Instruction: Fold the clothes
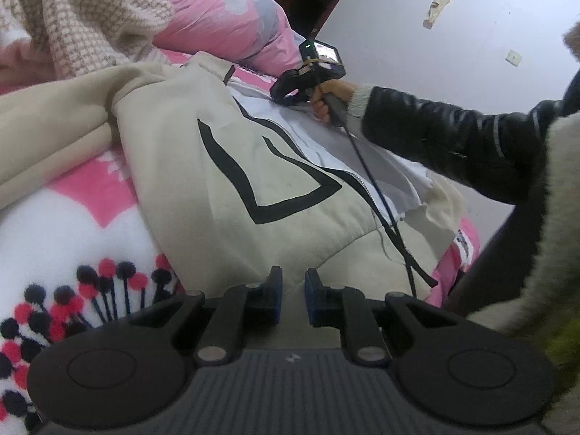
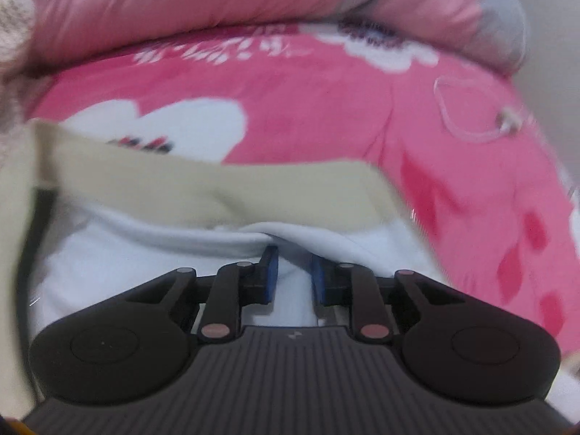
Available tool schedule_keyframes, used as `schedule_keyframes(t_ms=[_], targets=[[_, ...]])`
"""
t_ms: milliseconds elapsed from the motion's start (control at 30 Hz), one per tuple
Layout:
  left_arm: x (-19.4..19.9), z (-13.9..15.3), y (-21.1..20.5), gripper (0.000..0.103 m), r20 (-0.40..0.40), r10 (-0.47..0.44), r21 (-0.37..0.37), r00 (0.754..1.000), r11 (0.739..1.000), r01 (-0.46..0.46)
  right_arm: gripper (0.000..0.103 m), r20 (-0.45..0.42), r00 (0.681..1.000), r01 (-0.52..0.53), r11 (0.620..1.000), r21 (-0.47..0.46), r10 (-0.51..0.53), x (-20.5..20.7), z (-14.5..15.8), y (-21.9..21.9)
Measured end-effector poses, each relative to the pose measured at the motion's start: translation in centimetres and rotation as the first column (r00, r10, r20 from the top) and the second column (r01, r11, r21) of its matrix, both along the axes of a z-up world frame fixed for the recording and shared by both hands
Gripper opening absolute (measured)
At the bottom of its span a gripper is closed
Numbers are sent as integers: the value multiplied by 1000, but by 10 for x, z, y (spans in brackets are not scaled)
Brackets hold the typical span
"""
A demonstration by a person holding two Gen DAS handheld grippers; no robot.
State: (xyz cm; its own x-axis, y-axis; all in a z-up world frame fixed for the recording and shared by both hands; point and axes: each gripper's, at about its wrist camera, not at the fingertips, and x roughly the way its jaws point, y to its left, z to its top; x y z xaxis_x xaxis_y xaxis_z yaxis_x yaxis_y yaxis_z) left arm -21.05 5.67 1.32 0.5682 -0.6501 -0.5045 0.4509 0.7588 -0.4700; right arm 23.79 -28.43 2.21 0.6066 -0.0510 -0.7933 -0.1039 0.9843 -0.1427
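In the left wrist view, the left gripper point(image 1: 293, 282) is held low over the bed, pointed along the cream zip-up jacket with black outline shapes point(image 1: 232, 166). The jacket is spread across the pink and white flower-print bed cover point(image 1: 72, 210), one front panel laid open so that its white lining point(image 1: 326, 145) is seen. The jaws are set a little apart, with the jacket's cream hem just ahead of them; whether the cloth is touched cannot be told. Across the garment, a hand point(image 1: 328, 99) in a black glossy sleeve point(image 1: 453, 134) is wrapped around the handle of the right gripper point(image 1: 286, 96), which is pressed down at the jacket's far edge; its fingertips are hidden from this angle. A black cable point(image 1: 366, 170) is trailed from that handle over the zip. A brown and white houndstooth knit point(image 1: 90, 18) and a pale pink quilt with grey flowers point(image 1: 224, 18) are piled at the head of the bed.

In the right wrist view, which is blurred, the right gripper point(image 2: 293, 272) is seen low on the white lining point(image 2: 145, 253). The jaws are parted, and a fold of that lining is gathered between the blue pads point(image 2: 271, 272), though a firm clamp cannot be confirmed. A cream band of the jacket point(image 2: 203, 185) is laid just beyond, with the bed cover point(image 2: 326, 108) behind it.
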Motion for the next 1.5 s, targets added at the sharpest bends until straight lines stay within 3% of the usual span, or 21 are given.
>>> schedule_keyframes(t_ms=[200, 533, 767, 833, 933, 1033, 1100, 1167, 1233, 1367, 1467, 1500], targets=[[0, 0, -2, 15, -5, 5, 3, 1000, 1000, -5, 14, 82, 995, 60, 998, 28, -62, 25, -6, -9], [-2, 5, -9, 16, 14, 24, 47, 1000, 999, -24, 18, 109, 993, -60, 987, 146, 44, -53, 63, -21], [-4, 10, -18, 22, 22, 67, 67, 998, 995, -68, 24, 153, 962, -260, 929, 265, 225, -185, 136, -2], [-10, 13, -24, 36, 55, 70, 85, 996, 994, -75, 25, 162, 944, -325, 892, 316, 287, -222, 146, 11], [-25, 26, -30, 55, 120, 95, 113, 988, 988, -109, 26, 137, 915, -403, 836, 372, 380, -260, 135, 39], [-46, 43, -19, 58, 202, 141, 120, 969, 979, -167, 26, 81, 897, -428, 812, 397, 434, -281, 94, 71], [-62, 53, 1, 59, 232, 209, 128, 950, 962, -243, 26, 20, 906, -391, 816, 426, 423, -281, 59, 82], [-77, 63, 26, 60, 262, 291, 133, 920, 933, -333, 26, -48, 919, -341, 848, 406, 392, -277, 23, 91], [-92, 73, 61, 65, 275, 419, 124, 865, 877, -464, 26, -40, 928, -323, 854, 408, 370, -278, 8, 90], [-113, 80, 143, 72, 215, 706, 60, 675, 680, -731, 27, 16, 945, -292, 823, 488, 326, -287, 26, 86], [-117, 74, 184, 72, 118, 831, 20, 544, 546, -838, 29, 66, 942, -313, 793, 523, 328, -299, 37, 87], [-117, 70, 189, 72, 98, 842, 19, 530, 531, -847, 30, 69, 943, -311, 785, 535, 326, -301, 36, 86]])
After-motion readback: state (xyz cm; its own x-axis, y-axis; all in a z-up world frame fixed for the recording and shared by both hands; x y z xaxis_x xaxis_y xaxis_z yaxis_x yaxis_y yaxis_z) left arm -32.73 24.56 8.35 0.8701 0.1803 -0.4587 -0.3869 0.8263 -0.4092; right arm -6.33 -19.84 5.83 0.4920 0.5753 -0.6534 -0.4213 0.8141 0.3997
